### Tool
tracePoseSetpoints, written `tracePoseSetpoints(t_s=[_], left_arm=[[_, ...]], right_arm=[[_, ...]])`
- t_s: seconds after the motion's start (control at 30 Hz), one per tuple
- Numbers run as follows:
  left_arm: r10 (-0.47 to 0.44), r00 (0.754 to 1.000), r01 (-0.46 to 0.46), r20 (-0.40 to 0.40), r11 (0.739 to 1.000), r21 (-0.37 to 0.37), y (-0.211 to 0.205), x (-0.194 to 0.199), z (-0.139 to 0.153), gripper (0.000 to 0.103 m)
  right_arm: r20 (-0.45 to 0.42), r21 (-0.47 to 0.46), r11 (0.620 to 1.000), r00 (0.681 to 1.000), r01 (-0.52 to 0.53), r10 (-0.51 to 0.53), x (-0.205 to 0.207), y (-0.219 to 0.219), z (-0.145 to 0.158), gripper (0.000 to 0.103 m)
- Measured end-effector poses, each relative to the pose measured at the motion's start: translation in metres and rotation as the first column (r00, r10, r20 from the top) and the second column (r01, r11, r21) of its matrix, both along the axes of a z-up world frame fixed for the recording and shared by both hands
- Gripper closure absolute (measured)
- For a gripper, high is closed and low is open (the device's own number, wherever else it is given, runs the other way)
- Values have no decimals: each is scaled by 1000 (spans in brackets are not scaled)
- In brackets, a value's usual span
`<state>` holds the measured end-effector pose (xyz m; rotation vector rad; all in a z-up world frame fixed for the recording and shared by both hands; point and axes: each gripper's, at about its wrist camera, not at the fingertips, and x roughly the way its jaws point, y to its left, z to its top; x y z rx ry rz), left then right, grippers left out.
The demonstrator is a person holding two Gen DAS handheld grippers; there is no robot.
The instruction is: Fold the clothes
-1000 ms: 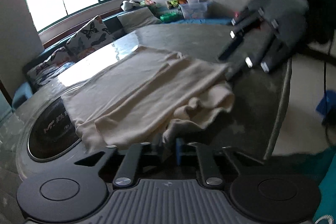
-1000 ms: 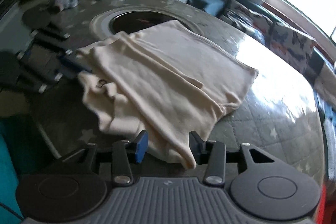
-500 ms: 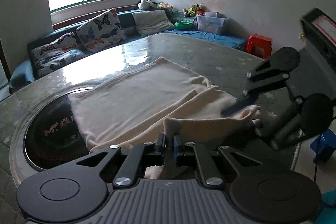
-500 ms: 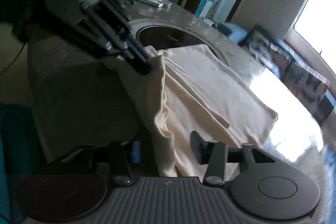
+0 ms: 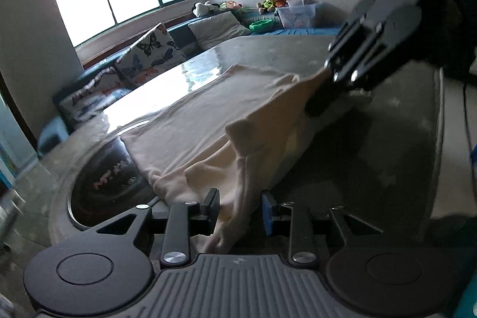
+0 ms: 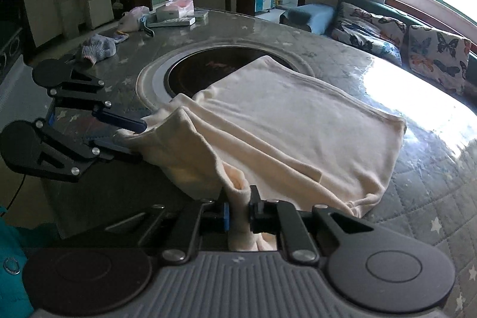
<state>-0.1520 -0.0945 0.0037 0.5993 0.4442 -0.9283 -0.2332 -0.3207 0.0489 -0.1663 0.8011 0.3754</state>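
Observation:
A cream garment lies partly folded on a round grey table, one corner over a dark round inset. My right gripper is shut on the garment's near edge and holds it lifted. My left gripper has its jaws apart, with a fold of the garment hanging between them. In the right wrist view the left gripper shows at the left, its fingers spread around the cloth edge. In the left wrist view the right gripper shows at the upper right, pinching the cloth.
A tissue box, a pink bag and a small knitted item sit at the table's far side. Butterfly cushions line a bench under the window. The table's edge runs along the right.
My left gripper was shut on the cloth half a second ago and its jaws have opened. My right gripper has closed on the garment's edge and lifted it.

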Motion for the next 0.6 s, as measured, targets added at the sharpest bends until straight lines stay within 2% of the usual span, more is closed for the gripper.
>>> tracePoseSetpoints(t_s=[0.13, 0.2, 0.27, 0.43, 0.6], left_arm=[[-12, 1000, 11, 21, 1000, 15, 2, 3, -5, 76], [-13, 1000, 13, 5, 1000, 9, 4, 5, -4, 86], [-12, 1000, 12, -5, 1000, -1, 6, 4, -1, 90], [-28, 999, 27, -21, 999, -24, 14, -6, 10, 92], [-66, 996, 64, -55, 997, -44, 34, -32, 30, 93]], right_arm=[[19, 5, 1000, 1000, 11, -11, -5, 2, 0, 95], [40, 3, 1000, 999, 10, -10, -10, 4, 2, 95], [58, 5, 1000, 998, 8, -8, -16, 5, 5, 96], [91, 10, 1000, 996, -3, 2, -29, 8, 15, 96], [99, 42, 998, 994, -41, 37, -61, 9, 35, 96]])
